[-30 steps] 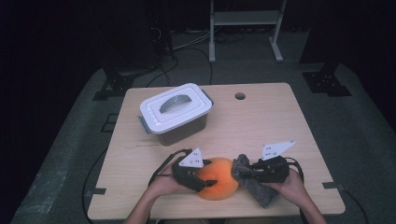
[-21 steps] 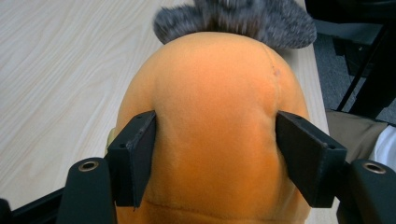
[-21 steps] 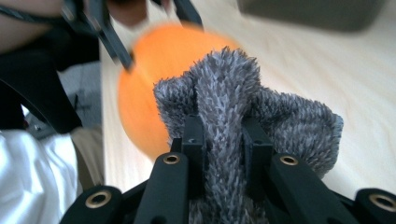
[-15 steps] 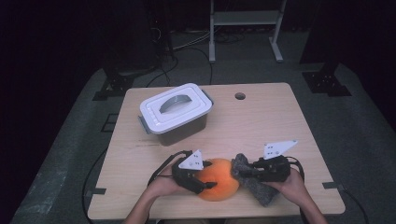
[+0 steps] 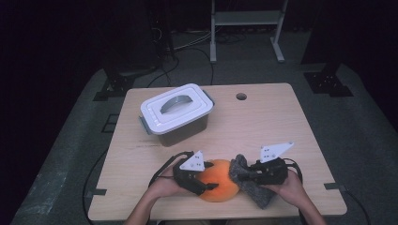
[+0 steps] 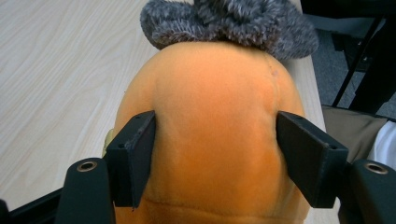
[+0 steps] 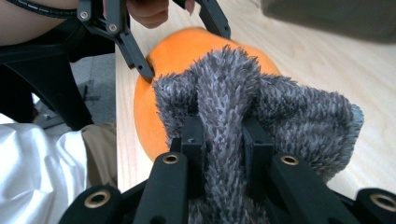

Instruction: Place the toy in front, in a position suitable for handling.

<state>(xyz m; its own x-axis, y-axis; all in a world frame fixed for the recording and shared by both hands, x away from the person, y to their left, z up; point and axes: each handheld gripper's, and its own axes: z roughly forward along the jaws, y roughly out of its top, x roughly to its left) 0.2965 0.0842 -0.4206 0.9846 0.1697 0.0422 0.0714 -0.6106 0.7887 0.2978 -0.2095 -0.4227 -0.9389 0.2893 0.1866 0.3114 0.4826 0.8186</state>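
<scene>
table (image 5: 263, 126), cloth-hidden (image 7: 261, 107) right tool (image 7: 223, 140)

Brightly, evenly lit table (image 5: 263, 126) amid dark surroundings; soft, slightly blurred close-ups.

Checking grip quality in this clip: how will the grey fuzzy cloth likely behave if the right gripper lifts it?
The grey cloth probably flops: it bunches between the right gripper jaws. Likely light, and its shaggy pile should resist slipping.

I see a lidded box (image 5: 176, 114) sitting at the desk's (image 5: 263, 126) far left, with a metal stand (image 5: 246, 18) on the floor behind.
</scene>
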